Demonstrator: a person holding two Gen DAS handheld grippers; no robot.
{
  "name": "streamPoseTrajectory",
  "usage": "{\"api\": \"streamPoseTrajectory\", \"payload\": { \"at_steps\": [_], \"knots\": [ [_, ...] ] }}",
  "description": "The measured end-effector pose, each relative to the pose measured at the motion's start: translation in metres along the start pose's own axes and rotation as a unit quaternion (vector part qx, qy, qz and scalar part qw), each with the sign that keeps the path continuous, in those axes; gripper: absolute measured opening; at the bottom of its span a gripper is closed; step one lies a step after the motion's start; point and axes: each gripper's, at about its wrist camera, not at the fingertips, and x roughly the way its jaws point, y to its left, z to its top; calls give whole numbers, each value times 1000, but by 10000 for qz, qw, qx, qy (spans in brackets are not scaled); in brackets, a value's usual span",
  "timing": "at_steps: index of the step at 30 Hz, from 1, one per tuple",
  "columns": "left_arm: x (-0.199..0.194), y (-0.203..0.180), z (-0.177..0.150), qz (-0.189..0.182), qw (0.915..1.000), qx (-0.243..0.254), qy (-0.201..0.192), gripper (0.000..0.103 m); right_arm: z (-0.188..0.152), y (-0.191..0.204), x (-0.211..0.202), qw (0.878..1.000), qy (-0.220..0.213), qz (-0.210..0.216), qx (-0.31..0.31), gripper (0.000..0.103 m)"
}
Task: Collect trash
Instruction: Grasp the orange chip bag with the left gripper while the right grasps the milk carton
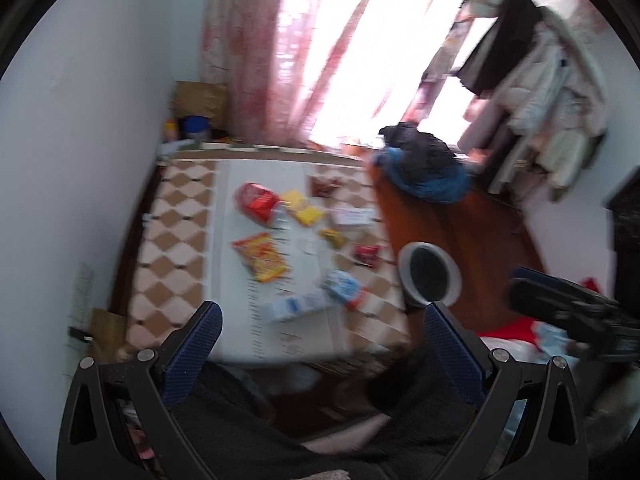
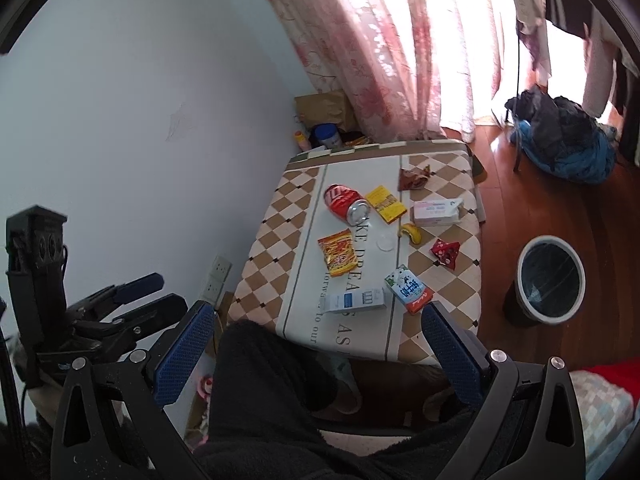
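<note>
Nine or so bits of trash seen scattered on checkered table (image 2: pixel 280 216), none picked yet. Right gripper (image 2: pixel 316 334) held wide open, nothing gripped, hovering off near edge; left gripper (image 1: pixel 322 330) likewise spread wide and empty. Nearest pieces: blue-white box (image 2: pixel 354 300) and milk carton (image 2: pixel 409 289), just ahead of right fingers. Box lying long axis roughly crosswise to reach. Bin (image 2: pixel 550 280) on floor off table's right side, so right arm judged better placed

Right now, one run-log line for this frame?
phase: start, nothing picked | left gripper: open, empty | right gripper: open, empty | trash: red can, milk carton on table | bin: on floor, right of table
</note>
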Motion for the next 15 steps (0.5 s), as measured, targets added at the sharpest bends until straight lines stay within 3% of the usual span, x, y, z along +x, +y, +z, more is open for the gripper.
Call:
{"api": "streamPoseTrajectory", "payload": {
  "at_steps": [5, 10, 15],
  "knots": [
    [76, 32, 10, 1189, 9923, -323, 105, 103, 10, -35, 46, 9979, -28, -455, 455, 103],
    [169, 72, 18, 1434, 9832, -846, 743, 103, 16, -78, 129, 9926, 357, -990, 611, 103],
    [245, 91, 16, 1719, 9699, -1009, 1395, 103, 8, -111, 241, 9800, 1399, -1391, 271, 98]
  ]
}}
